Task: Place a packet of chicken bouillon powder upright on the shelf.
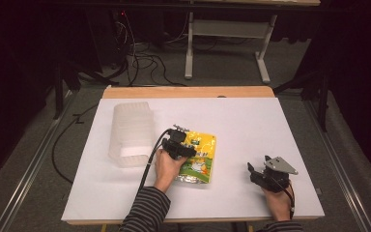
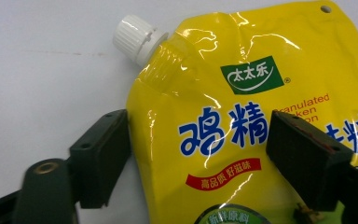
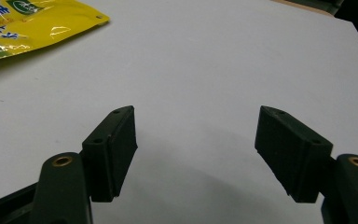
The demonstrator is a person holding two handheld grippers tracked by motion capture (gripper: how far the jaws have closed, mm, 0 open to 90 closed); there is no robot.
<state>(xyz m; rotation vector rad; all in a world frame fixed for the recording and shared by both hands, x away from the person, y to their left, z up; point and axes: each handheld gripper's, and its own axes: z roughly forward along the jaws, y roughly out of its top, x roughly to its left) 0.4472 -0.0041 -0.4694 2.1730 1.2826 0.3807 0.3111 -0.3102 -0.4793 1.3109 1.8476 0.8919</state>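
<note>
Status: pickup not yet complete. The white table point(image 1: 251, 121) is flat and matte. On its left side lies a ribbed, translucent plastic bin point(image 1: 131, 133) on its side. Just right of it the glossy yellow pouch point(image 2: 242, 121) lies flat, crinkled, with a ridged white screw cap point(image 2: 133, 36). My left claw point(image 2: 198, 156) straddles the pouch, not yet clenched on it. My right claw point(image 3: 196, 154) waits released over bare table. Remaining: grip, lift.
</note>
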